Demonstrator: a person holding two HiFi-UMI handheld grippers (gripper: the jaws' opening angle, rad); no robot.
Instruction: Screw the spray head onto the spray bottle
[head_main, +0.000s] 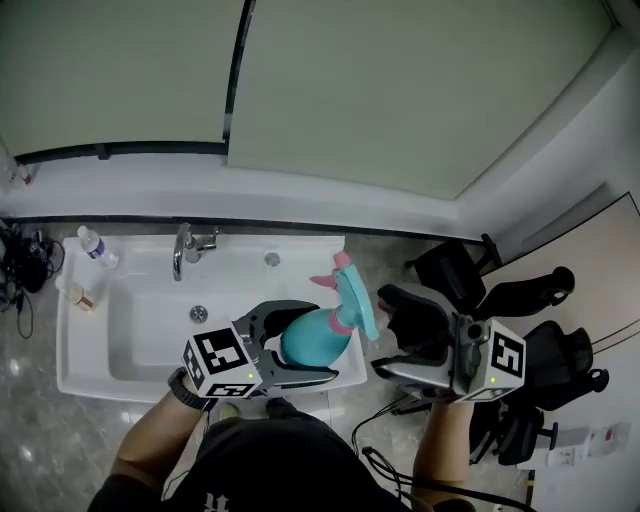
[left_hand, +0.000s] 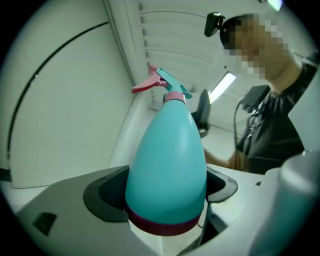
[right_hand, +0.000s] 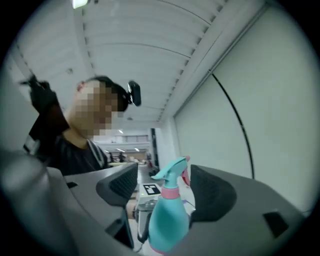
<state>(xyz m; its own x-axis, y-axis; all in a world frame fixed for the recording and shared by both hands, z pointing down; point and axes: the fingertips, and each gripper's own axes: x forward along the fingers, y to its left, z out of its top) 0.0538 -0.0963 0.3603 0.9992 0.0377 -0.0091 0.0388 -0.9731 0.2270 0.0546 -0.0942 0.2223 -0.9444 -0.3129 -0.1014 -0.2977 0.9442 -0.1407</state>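
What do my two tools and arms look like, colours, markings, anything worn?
Both the left tool and the right tool have pale grey bodies, curved dark jaws with black textured pads, and a white cube carrying black square markers. A black wristband circles the left wrist. The top is dark; no sleeves cover the forearms.

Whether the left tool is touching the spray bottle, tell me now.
Touching. The left gripper view shows the left tool closed on the spray bottle, with dark pads pressed against both sides of its teal body.
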